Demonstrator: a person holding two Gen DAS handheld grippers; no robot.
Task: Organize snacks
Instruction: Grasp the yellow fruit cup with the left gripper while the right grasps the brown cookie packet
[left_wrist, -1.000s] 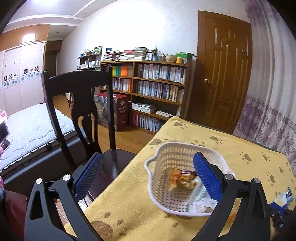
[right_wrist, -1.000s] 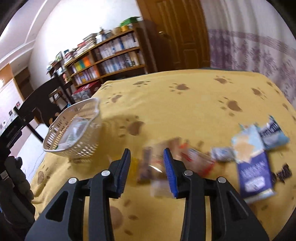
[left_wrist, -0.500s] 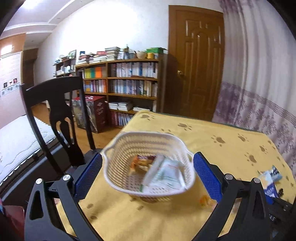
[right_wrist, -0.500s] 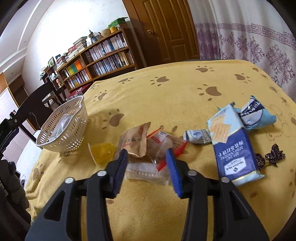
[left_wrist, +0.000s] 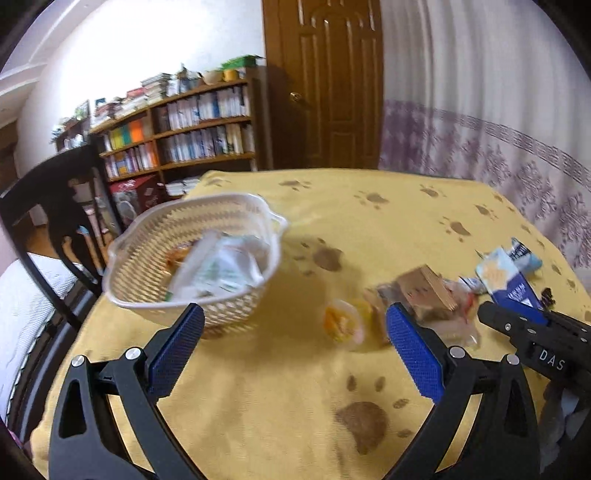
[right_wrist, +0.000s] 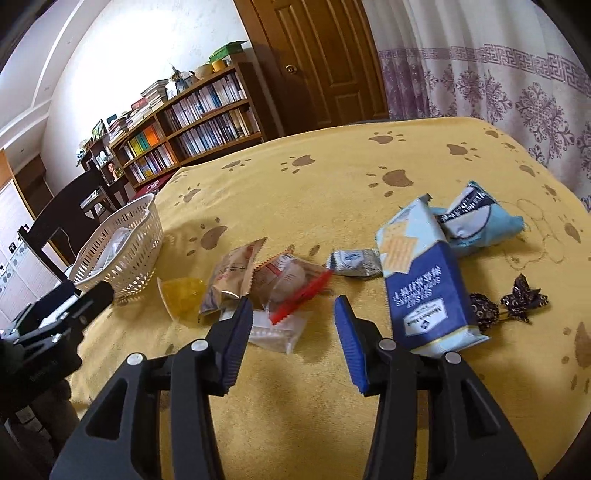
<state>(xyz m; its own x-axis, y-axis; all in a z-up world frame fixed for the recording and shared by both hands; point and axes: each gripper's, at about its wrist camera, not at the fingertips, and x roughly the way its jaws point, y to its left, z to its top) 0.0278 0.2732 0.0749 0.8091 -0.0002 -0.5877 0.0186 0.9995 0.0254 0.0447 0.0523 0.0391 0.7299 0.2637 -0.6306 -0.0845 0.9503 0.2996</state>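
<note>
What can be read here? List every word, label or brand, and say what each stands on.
"DAS": white letters on the black body of the right gripper, seen in the left wrist view.
Blue cracker pack: logo and rows of print, too small to read.
Light blue packet, silver wrapper: print unreadable.
Bookshelf: spines too small.

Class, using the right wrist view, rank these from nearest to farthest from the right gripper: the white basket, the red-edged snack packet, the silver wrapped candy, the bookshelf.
From the right gripper:
1. Red-edged snack packet, just ahead of the fingertips.
2. Silver wrapped candy, a little beyond, ahead and to the right.
3. White basket, far to the left, near the table edge.
4. Bookshelf, against the back wall.
</note>
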